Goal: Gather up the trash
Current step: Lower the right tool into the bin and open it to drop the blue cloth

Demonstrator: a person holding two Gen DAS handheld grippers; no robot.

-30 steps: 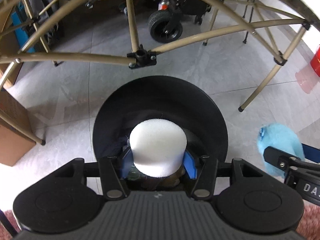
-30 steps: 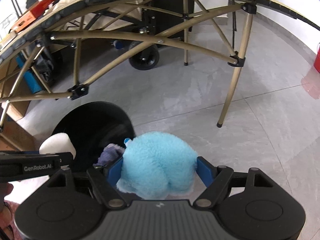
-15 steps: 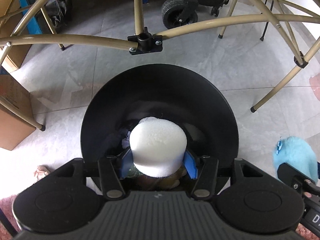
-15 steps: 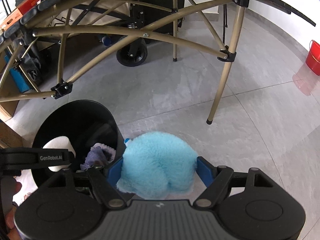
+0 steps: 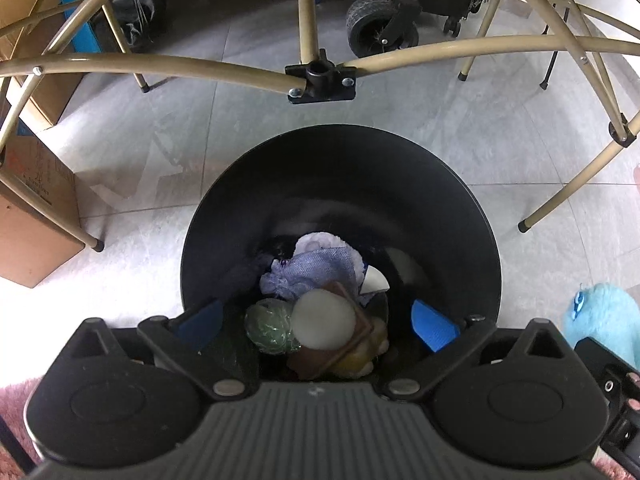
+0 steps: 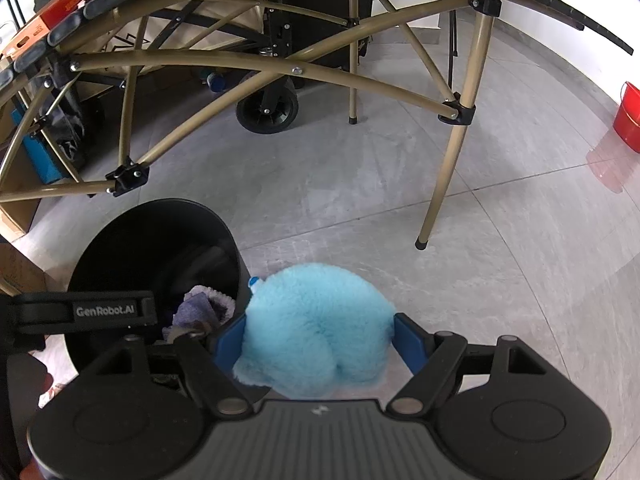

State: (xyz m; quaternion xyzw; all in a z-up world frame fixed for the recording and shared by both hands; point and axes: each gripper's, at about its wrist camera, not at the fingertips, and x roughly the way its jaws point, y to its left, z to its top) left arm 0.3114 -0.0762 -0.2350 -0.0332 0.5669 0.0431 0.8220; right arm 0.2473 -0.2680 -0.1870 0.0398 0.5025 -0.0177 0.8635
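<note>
Now the right gripper (image 6: 318,340), clamping the blue fluffy toy (image 6: 316,324), sits just right of the black bin (image 6: 156,240); the left gripper (image 5: 316,320), its jaws just sprung wide, hangs empty over it.

The blue plush (image 5: 604,320) is cut off by the left wrist view's right edge; its underside is hidden. The bin's (image 6: 120,240) bottom lies buried under trash.

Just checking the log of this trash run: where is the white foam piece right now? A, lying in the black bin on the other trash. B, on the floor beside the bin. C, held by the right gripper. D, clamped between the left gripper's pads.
A: the white foam piece lies on the trash inside the black bin, below the left gripper, whose jaws have just opened wide and hold nothing.
</note>
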